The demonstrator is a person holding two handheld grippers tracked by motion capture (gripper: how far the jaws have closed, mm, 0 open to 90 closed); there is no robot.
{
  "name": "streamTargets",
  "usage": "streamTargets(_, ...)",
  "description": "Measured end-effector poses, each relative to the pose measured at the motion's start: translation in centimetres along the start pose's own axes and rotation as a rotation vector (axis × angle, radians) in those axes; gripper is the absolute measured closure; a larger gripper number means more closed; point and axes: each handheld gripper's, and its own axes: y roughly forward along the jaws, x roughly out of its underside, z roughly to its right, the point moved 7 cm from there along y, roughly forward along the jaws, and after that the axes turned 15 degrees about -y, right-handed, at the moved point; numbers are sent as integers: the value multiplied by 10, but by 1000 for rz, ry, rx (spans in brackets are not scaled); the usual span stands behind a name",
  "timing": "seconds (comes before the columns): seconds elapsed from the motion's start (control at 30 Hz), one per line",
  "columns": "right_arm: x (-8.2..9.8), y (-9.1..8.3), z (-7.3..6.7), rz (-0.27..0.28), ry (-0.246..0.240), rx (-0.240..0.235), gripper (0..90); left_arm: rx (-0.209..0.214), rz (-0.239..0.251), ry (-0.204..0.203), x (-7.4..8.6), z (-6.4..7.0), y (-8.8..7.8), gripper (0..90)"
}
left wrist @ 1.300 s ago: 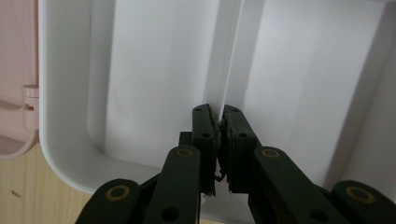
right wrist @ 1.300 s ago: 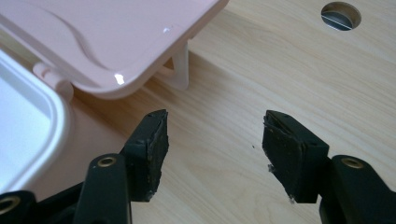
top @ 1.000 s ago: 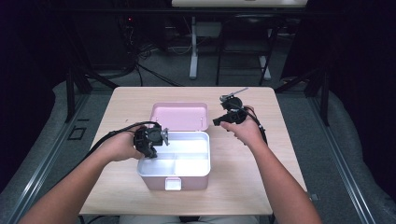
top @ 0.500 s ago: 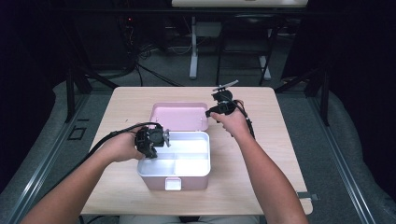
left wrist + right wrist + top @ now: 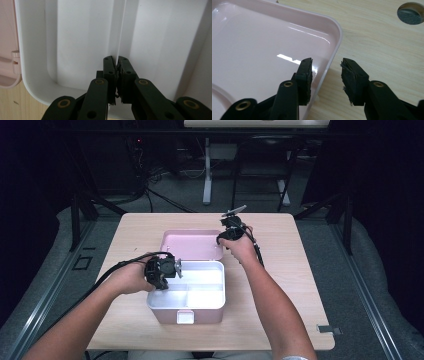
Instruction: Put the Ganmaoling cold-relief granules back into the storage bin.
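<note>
A person sits at a pale wooden counter (image 5: 280,285) with a set of tongs in each hand, working on a hinged plastic box. The white box (image 5: 200,292) sits open near the counter's middle, with its pink lid (image 5: 192,245) folded flat on the counter behind it. The left tongs (image 5: 167,268) reach into the box at its left end and are clamped shut on the thin white divider wall (image 5: 120,37) standing between two compartments; this grip most likely pins the light box in place so it cannot slide while the lid is handled. The right tongs (image 5: 325,71) hang at the lid's right edge, one jaw over the pink inside, the other over bare wood, so the raised rim (image 5: 334,47) runs between them. Their jaws have just been closing, yet a gap remains and the pads do not press on the rim. This straddling position suggests a pinch on the rim is being lined up, probably to swing the lid over the box. A round cable hole (image 5: 410,10) lies in the counter beyond.
</note>
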Motion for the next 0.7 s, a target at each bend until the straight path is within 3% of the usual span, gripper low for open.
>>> streamTargets(0.4,-3,8,-1,-21,68,-9,736,-7,2,0,0,1,1,860)
streamTargets(0.7,-2,8,-1,-37,88,-4,772,-7,-2,2,-1,0,0,860)
